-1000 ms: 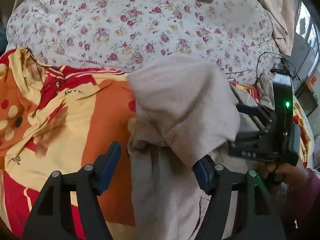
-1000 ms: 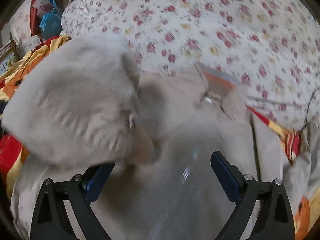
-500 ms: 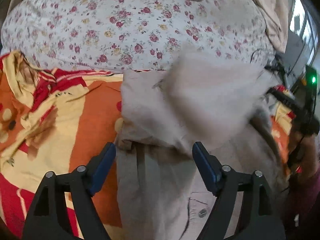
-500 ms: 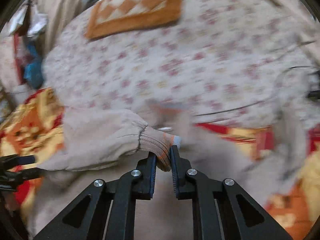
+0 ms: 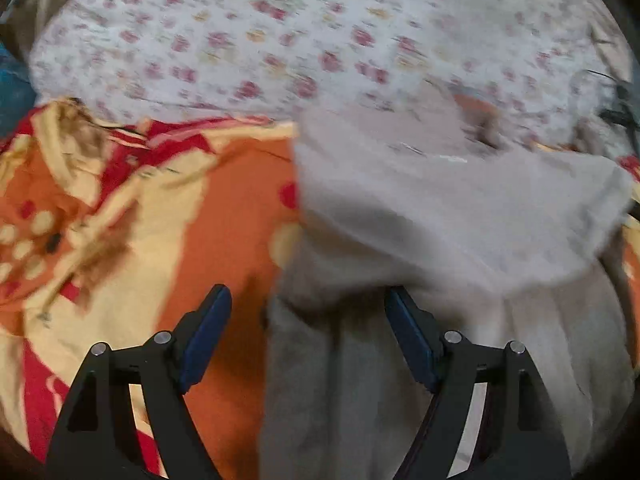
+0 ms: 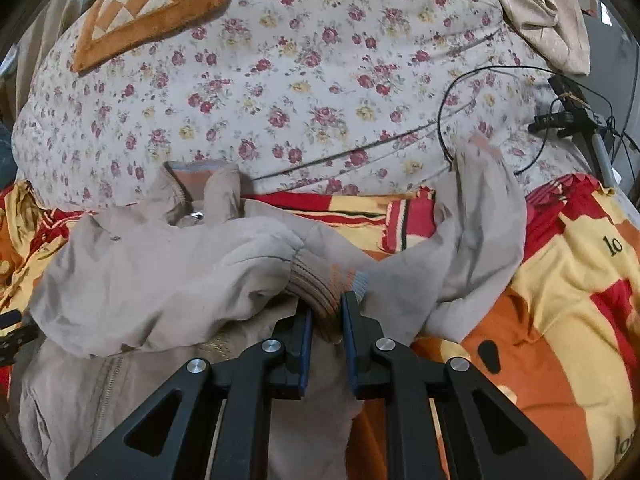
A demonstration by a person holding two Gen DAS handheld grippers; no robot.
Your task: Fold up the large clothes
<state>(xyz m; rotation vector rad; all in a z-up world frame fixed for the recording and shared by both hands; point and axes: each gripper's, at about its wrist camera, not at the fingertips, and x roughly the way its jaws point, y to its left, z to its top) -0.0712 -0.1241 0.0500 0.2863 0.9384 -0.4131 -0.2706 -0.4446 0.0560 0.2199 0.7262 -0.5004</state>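
Your right gripper [image 6: 326, 314] pinches the ribbed cuff [image 6: 320, 280] of the beige jacket [image 6: 132, 280] lying on the orange blanket's [image 6: 560, 320] middle; your left gripper [image 5: 308, 336] hangs spread, seemingly empty. Pull hard and the cuff may slip free

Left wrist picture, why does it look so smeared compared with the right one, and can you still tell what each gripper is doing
Left wrist view: motion blur smears the floral quilt and beige jacket; the left gripper still reads as open. Right wrist view: sharp, evenly lit, edges bowed by fisheye; the right gripper is shut on the ribbed sleeve cuff.
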